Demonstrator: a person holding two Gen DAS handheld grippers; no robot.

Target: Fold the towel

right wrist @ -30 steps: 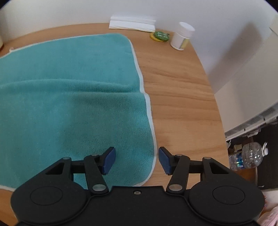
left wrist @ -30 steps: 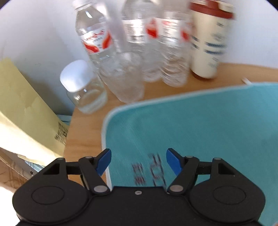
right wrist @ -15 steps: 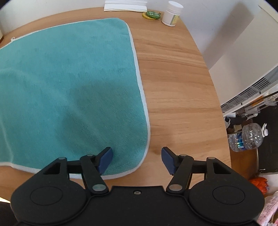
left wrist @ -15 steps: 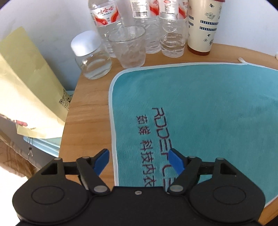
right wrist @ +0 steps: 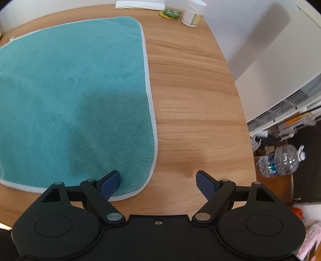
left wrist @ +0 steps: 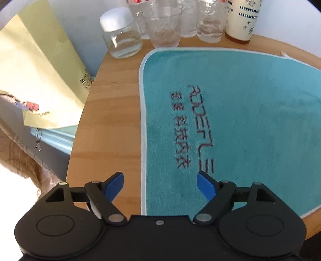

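**Onlooker 1:** Over on the left side, looking along the left gripper, the teal towel lies spread flat on the wooden surface, lettering face up. Its white-bound edge runs straight between the blue jaws, which stand wide apart with nothing in them.

**Onlooker 2:** So it's lined up with the near left corner, I'd guess to pinch the hem there. And the clutter behind?

**Onlooker 1:** A lidded glass jar, a clear tumbler and a cream cup stand near the far hem, not touching it. A fold carried that way has little spare room, I'd say.

**Onlooker 2:** And from the right side?

**Onlooker 1:** Same picture mirrored. The right gripper hangs over the towel's near right corner, jaws apart and empty: one pad over the cloth, the other over bare wood, the rounded corner between them.

**Onlooker 2:** Any fold in it?

**Onlooker 1:** None I can see; it looks like one open layer, a soft ripple towards the left. A white tub and a green disc sit well clear at the back. Both grippers at the near corners would suit lifting that edge together, though that's only my reading
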